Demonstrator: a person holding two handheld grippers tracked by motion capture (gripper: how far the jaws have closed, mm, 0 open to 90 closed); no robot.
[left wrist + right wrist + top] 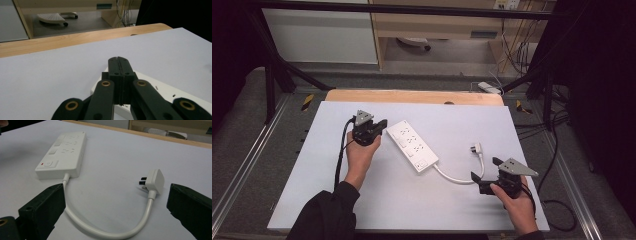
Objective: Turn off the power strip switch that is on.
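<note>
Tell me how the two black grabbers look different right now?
The left gripper has its jaws pressed shut, while the right gripper has its jaws wide open. The left gripper sits at the far end of the power strip; the right gripper sits by its white cable. Both are black, hand-held, with grey plates on top.

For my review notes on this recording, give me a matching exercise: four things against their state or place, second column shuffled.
Things:
1. left gripper
2. right gripper
3. power strip
4. plug

States:
A. lies flat, switch end towards the cable
B. jaws wide apart, cable between them
C. jaws pressed together, by the strip's far end
D. at the cable's free end, prongs bare

Pairs: 1-C, 2-B, 3-A, 4-D
</note>
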